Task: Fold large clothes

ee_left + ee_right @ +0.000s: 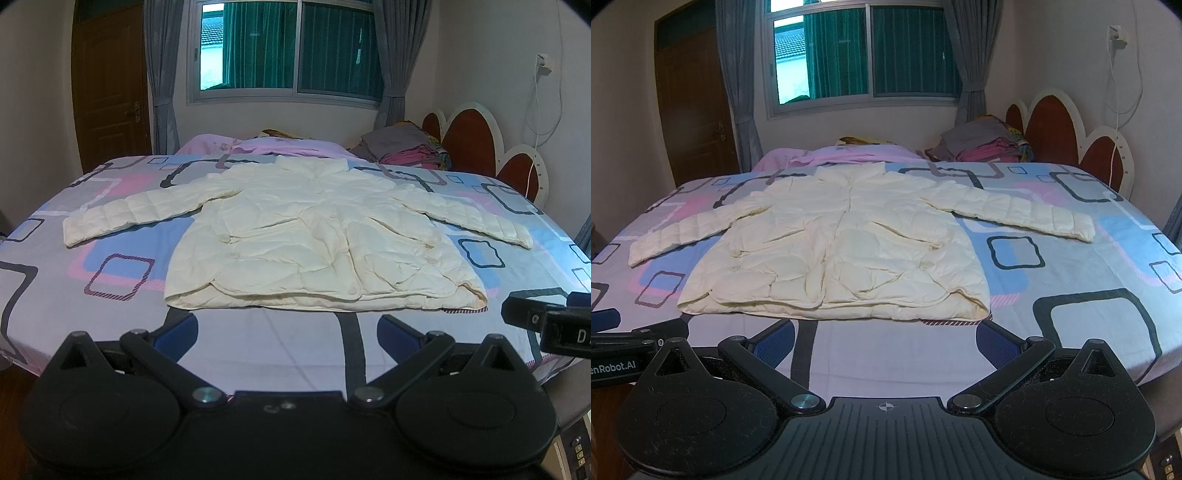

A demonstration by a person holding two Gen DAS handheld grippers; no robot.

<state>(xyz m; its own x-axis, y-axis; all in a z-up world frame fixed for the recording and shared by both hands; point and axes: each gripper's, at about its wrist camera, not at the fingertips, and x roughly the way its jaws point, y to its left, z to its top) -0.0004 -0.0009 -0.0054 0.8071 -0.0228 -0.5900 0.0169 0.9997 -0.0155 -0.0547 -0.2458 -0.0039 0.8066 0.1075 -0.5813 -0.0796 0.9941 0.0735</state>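
Currently, the cream quilted jacket [325,236] lies flat, sleeves spread, on the patterned bedsheet [110,266]. Left gripper [288,332] and right gripper [884,338] hover before its hem, fingers spread wide, holding nothing.

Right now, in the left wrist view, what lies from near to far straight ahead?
Open left hand-held gripper → patterned bedsheet → cream quilted jacket laid flat → pink blanket → sliding window with green curtains.
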